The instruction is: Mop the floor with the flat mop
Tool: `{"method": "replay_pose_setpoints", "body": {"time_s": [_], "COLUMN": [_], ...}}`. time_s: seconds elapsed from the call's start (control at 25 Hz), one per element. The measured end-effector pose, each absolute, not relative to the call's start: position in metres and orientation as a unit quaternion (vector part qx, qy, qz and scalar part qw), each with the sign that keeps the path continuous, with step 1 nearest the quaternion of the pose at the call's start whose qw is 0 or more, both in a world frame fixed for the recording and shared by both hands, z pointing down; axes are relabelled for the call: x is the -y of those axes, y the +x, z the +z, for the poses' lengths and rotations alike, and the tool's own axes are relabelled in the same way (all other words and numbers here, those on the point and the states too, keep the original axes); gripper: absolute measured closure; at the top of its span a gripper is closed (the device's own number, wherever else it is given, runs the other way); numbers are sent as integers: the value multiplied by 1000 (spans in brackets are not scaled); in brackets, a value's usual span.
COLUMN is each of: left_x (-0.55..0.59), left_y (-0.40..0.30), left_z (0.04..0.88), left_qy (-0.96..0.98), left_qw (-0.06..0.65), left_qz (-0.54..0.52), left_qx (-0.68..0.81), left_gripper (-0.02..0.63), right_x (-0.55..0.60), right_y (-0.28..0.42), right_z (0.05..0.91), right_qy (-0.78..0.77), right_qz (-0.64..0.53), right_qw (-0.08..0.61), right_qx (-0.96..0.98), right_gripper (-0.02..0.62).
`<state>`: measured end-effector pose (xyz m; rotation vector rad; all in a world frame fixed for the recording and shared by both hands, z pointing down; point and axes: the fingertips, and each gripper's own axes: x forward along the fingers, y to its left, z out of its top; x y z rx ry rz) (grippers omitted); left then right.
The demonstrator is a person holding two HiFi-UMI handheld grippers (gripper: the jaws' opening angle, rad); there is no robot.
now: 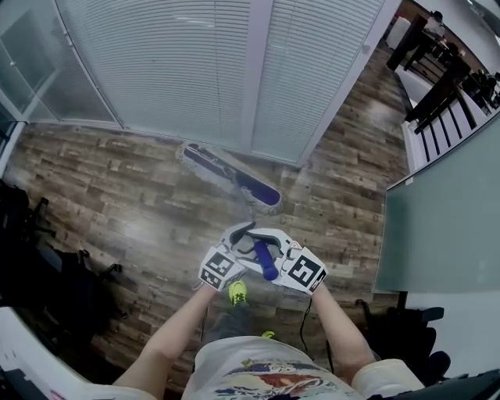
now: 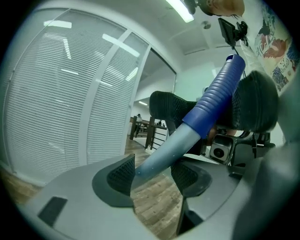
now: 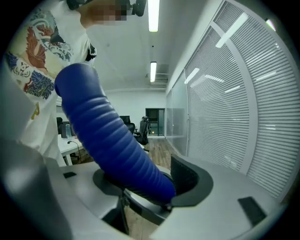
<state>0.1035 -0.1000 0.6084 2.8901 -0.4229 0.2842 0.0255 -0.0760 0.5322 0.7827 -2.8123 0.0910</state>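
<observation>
Mop handle (image 1: 264, 260) — jaws of left gripper (image 2: 153, 171) and right gripper (image 3: 147, 182) both clamped on it; keep mop head (image 1: 229, 176) flat on floor (image 1: 117, 211), overlap strokes evenly.

Blurred, 12 o'clock in head view: head of flat mop (image 1: 230, 178). Too small to tell, 2 o'clock: figures (image 1: 435, 23) by tables (image 1: 449, 78). Hidden behind blue grip (image 3: 112, 140): one pad of right gripper (image 3: 145, 183).

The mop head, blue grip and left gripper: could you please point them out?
mop head (image 1: 230, 178): head view, middle of the pad.
blue grip (image 3: 112, 140): right gripper view, ribbed middle.
left gripper (image 2: 153, 174): left gripper view, midway between its fingertips.
</observation>
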Motion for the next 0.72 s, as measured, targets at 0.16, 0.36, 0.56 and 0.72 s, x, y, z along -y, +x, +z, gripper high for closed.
{"method": "replay_pose_setpoints", "body": {"time_s": [0.16,0.36,0.56,0.72], "left_x": [163,209,219,184], "left_y": [95,82,86,87], "left_z": [613,621,609,618], "left_qy": [976,975,978,980], "left_qw": [110,98,80,45], "left_qz": [84,89,101,141], "left_qx": [168,176,162,136], "left_gripper": [390,393,393,393], "right_x": [142,187,199,167], "right_y": [18,3,10,8], "right_z": [535,544,536,543], "right_qy": [303,290,325,347], "right_qz": [35,25,22,-5], "right_qw": [91,92,74,94], "right_qx": [948,952,943,933], "right_gripper": [347,347,348,407]}}
